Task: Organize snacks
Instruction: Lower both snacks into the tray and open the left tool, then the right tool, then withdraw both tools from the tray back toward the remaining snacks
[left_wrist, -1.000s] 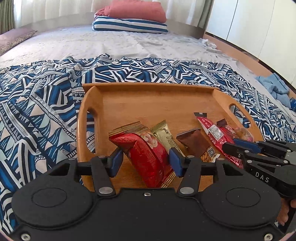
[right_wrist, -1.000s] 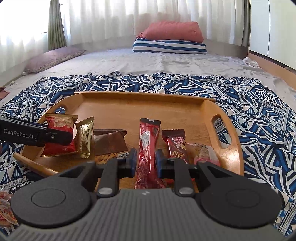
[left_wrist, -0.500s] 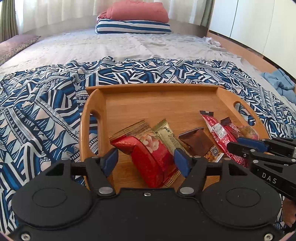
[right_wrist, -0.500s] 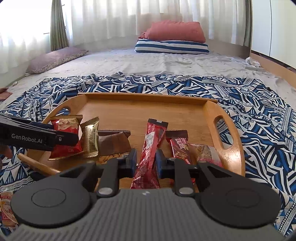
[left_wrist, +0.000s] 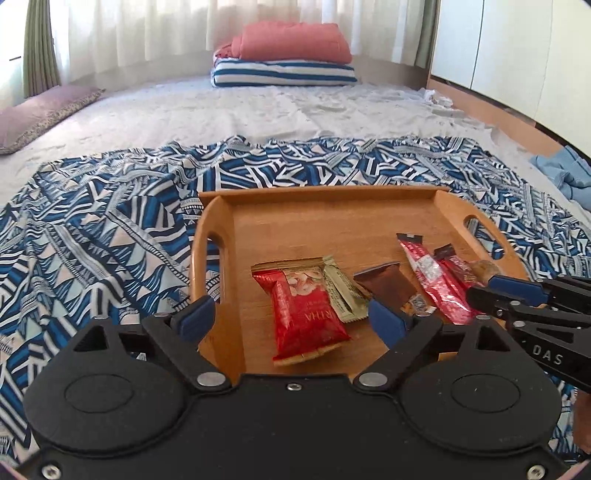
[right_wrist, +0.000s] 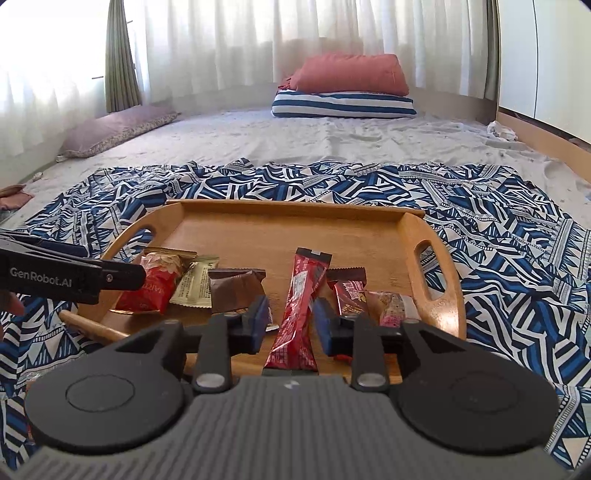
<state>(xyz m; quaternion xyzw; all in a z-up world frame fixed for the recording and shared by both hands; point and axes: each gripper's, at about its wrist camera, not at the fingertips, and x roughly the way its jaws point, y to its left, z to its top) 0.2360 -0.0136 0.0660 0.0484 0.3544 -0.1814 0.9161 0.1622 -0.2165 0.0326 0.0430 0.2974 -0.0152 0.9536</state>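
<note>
1. Left gripper (left_wrist: 291, 319): jaws spread wide, nothing between the pads, held low and level.
2. Right gripper (right_wrist: 291, 319): jaws parted slightly, pads not pressing anything.

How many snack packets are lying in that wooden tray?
6, in a row: red bag leftmost, gold sachet, brown pack, long red stick, dark red bar, pink packet rightmost.

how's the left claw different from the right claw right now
The left claw gapes wide, while the right claw is far narrower. The left claw has the red snack bag lying loose between its fingers; the right claw's pads flank the long red stick pack with small gaps showing. Both hover at the near edge of the wooden tray.
</note>
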